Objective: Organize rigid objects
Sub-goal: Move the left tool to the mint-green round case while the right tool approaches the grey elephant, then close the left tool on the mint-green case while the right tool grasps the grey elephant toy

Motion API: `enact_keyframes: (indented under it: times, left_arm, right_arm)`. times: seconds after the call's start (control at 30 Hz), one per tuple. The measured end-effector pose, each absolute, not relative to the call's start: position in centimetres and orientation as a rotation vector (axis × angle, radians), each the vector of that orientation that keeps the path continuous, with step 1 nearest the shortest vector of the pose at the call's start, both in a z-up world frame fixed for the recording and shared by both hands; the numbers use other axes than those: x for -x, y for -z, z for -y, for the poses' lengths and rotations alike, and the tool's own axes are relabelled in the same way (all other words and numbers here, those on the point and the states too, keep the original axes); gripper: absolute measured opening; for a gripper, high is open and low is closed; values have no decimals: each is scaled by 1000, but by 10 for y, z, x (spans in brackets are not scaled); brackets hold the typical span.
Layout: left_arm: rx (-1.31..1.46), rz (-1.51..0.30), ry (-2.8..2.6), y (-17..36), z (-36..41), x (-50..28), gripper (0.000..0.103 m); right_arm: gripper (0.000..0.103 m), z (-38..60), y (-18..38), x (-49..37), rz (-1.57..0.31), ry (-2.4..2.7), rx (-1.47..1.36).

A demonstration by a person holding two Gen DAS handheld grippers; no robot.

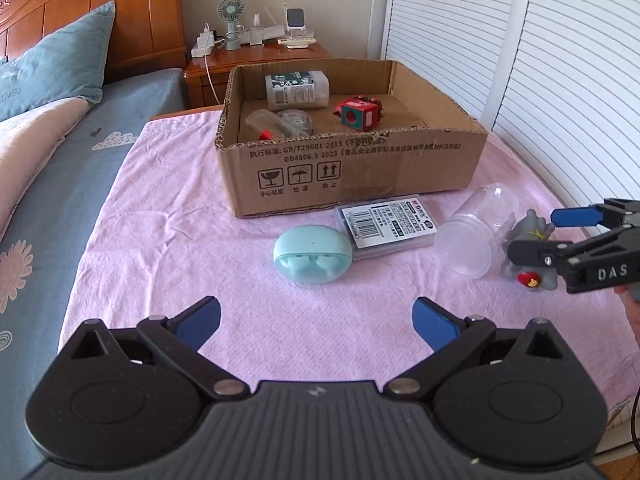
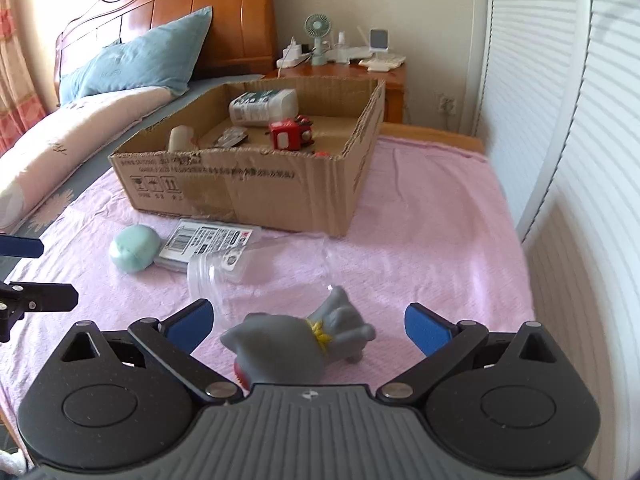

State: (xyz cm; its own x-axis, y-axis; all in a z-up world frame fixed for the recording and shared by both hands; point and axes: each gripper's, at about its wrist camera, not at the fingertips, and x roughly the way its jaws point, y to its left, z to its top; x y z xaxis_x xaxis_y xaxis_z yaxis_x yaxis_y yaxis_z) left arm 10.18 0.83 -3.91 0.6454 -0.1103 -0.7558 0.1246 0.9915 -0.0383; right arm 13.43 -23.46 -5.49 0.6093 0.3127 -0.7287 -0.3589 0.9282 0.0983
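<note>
A grey toy figure (image 2: 296,340) with a yellow collar lies on the pink cloth between the spread fingers of my right gripper (image 2: 308,324), which is open and not touching it. From the left wrist view the same toy (image 1: 532,236) sits at the far right, partly behind the right gripper (image 1: 536,232). My left gripper (image 1: 316,320) is open over bare cloth, short of a mint earbud case (image 1: 312,254). Beside it lie a flat clear plastic case (image 1: 386,224) with a barcode label and a clear plastic cup (image 1: 476,236) on its side. An open cardboard box (image 1: 352,168) behind holds a bottle (image 1: 297,90), a red cube (image 1: 356,114) and clear items.
The pink cloth (image 1: 168,232) covers a surface beside a bed with a blue pillow (image 1: 52,64). A wooden nightstand (image 1: 256,60) with a small fan stands behind the box. White slatted doors (image 1: 560,60) run along the right side.
</note>
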Motion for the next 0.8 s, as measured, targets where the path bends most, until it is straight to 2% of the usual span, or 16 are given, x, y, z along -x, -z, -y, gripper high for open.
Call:
enact_keyframes:
  times: [0.3,0.43,0.67,0.8]
  left_arm:
    - [-3,-860,130,44,-13,-107,102]
    - [5,-864,113,51,-15,-116,101]
    - [16,-890,86,63,-21,-136,101]
    - [39,-866,61,57,-29,-154,101]
  right_arm:
    - [103,220,61,-101,-904,-441,45]
    - [103,207,68,-86,-897,-379,132]
    - [103,197,81,-84,-901,-314,226]
    - [103,203,84,-87,-906,-323,180]
